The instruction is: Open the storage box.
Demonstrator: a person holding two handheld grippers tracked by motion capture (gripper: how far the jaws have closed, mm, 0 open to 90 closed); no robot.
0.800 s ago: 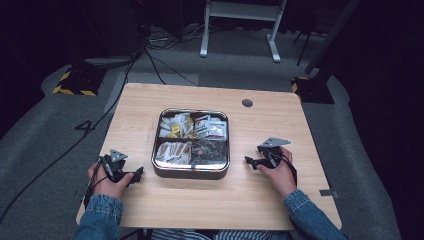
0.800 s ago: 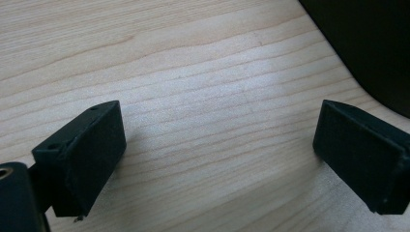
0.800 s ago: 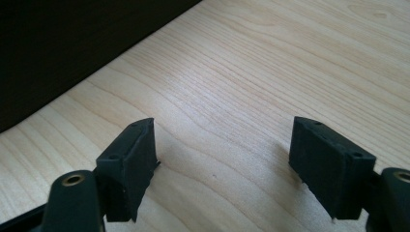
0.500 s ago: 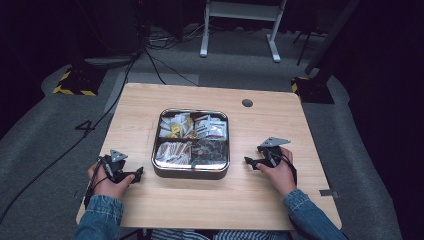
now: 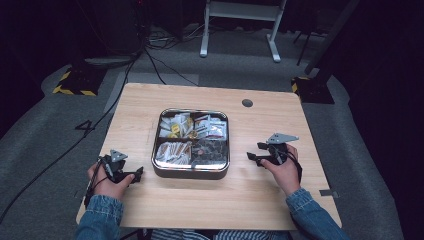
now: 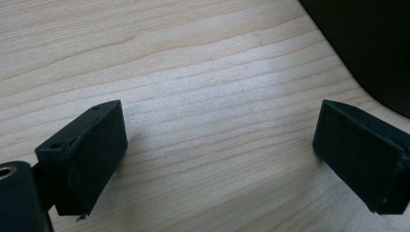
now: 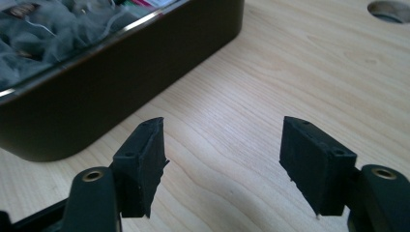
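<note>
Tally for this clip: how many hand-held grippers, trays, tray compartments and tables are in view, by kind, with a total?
Hand-held grippers: 2, left hand-held gripper, right hand-held gripper, both open
Tray: 1
Tray compartments, each holding packets: 4
Table: 1
Total: 8

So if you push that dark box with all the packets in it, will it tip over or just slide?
Probably slide. The box looks low, wide and flat-bottomed on the smooth wooden table, so tipping seems unlikely. The packets lie loose in its compartments and might shift a little.
</note>
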